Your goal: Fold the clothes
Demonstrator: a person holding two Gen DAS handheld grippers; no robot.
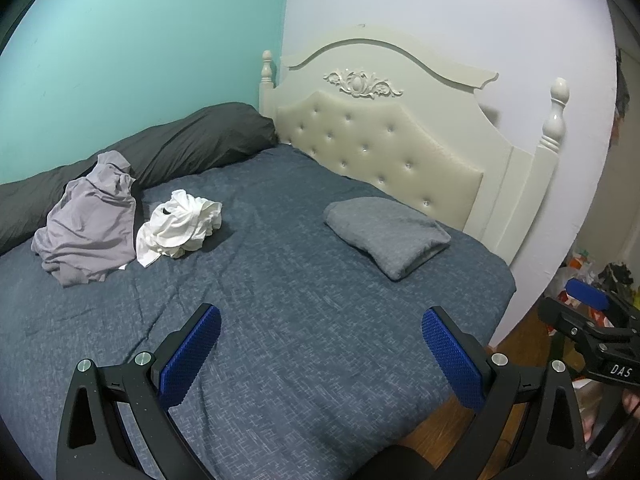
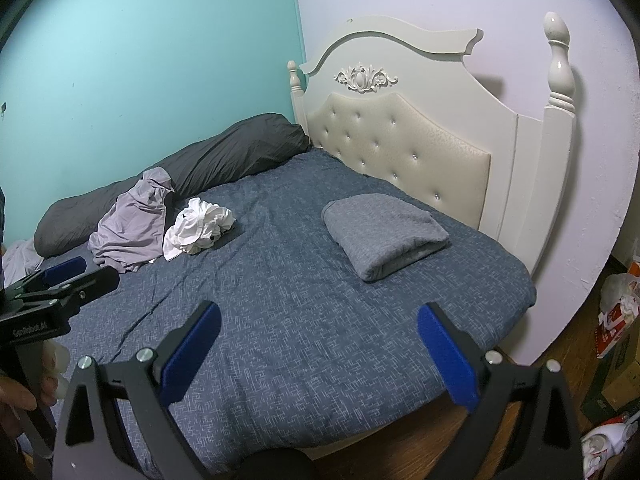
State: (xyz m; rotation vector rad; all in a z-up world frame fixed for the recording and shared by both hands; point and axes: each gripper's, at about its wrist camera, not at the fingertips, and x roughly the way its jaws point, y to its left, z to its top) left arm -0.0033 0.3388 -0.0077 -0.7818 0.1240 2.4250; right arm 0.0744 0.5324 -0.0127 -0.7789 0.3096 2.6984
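Note:
A crumpled white garment [image 1: 180,226] [image 2: 200,228] lies on the blue bed cover [image 1: 280,300] [image 2: 288,300], left of centre. Touching its left side is a rumpled lavender garment [image 1: 90,224] [image 2: 128,228]. A folded grey garment [image 1: 386,236] [image 2: 384,236] rests near the headboard. My left gripper [image 1: 320,350] hovers open above the near part of the bed, empty. My right gripper [image 2: 318,348] is likewise open and empty over the bed's near edge. Each gripper shows at the edge of the other's view, the right one [image 1: 588,304] and the left one [image 2: 64,272].
A dark grey duvet [image 1: 160,152] [image 2: 180,164] lies along the teal wall. A cream tufted headboard [image 1: 380,140] [image 2: 400,132] stands behind the bed. Bags and boxes [image 2: 616,320] crowd the wooden floor to the right. A hand [image 2: 16,396] holds the left gripper.

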